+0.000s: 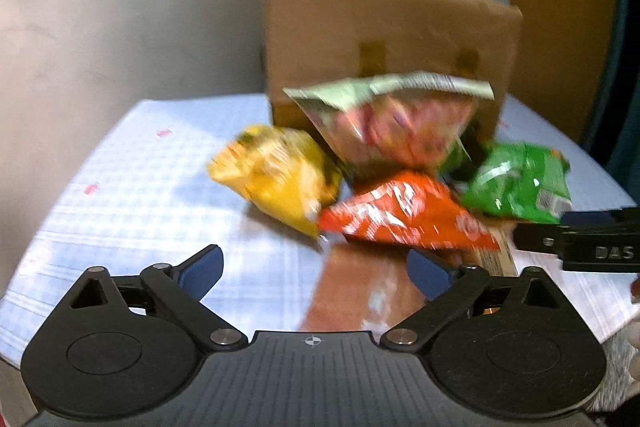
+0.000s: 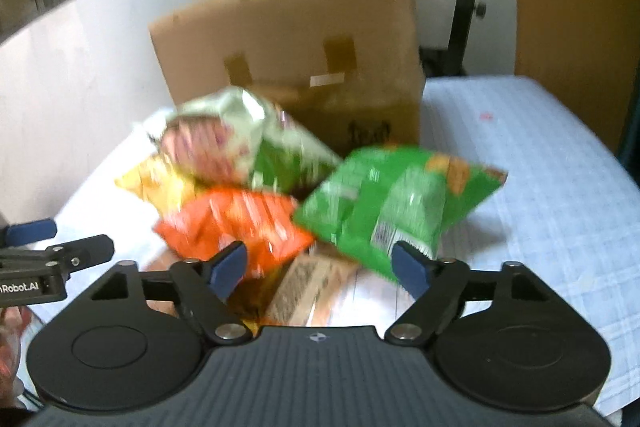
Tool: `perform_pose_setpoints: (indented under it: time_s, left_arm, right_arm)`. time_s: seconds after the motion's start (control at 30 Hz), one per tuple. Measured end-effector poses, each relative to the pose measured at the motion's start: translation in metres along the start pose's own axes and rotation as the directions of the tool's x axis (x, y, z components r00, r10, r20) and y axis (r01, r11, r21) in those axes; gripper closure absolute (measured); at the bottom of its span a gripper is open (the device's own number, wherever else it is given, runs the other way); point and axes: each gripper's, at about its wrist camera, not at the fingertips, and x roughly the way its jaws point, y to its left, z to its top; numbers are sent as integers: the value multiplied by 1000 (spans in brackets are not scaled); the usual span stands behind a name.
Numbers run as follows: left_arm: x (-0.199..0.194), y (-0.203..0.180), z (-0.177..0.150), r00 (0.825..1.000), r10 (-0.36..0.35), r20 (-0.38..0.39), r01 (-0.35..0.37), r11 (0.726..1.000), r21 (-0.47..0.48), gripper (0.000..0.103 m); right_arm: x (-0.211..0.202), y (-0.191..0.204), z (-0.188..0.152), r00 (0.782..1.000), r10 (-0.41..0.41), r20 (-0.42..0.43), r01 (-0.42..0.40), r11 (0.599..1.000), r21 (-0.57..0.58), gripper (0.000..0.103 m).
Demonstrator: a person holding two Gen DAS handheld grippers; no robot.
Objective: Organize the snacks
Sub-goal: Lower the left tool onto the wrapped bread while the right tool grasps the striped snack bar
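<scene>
Table cloth [image 1: 132, 195]: pale blue-white check. Cardboard box [image 1: 384, 39]: plain brown. Snack bags: yellow bag [image 1: 276, 179], orange bag [image 1: 404, 215] with white print, green bag [image 2: 400, 203], pale green-and-pink bag [image 1: 396, 123]. Gripper pads [image 2: 228, 265]: blue.

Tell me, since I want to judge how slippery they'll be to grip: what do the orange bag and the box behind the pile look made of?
Orange bag: seemingly thin glossy plastic or foil film, judging by its crinkles and bright glints, though the picture is blurred.
Box: matte brown cardboard, with darker tape strips on its face.
</scene>
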Motion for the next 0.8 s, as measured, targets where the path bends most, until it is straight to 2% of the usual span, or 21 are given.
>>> perform_pose_setpoints:
  time_s: [0.23,0.5,0.67,0.8]
  left_arm:
    - [19,-3,-15,996,-52,-68,53,999,13,5]
    - [39,-9,-17,990,-95,-104,99,994,36,6]
    - [55,-15,-22,976,-120,-182,129,991,41,18]
    - [53,-6,-26,981,-98,-167,99,995,-3,24]
  right_arm:
    - [21,4,-15,996,19,-85,-20,1000,-9,38]
    - [34,7,-21,993,42,-107,-44,999,-18,47]
    - [37,9,-20,993,56,-105,-60,998,-35,53]
    - [36,7,-20,994,49,-98,-52,998,-31,55]
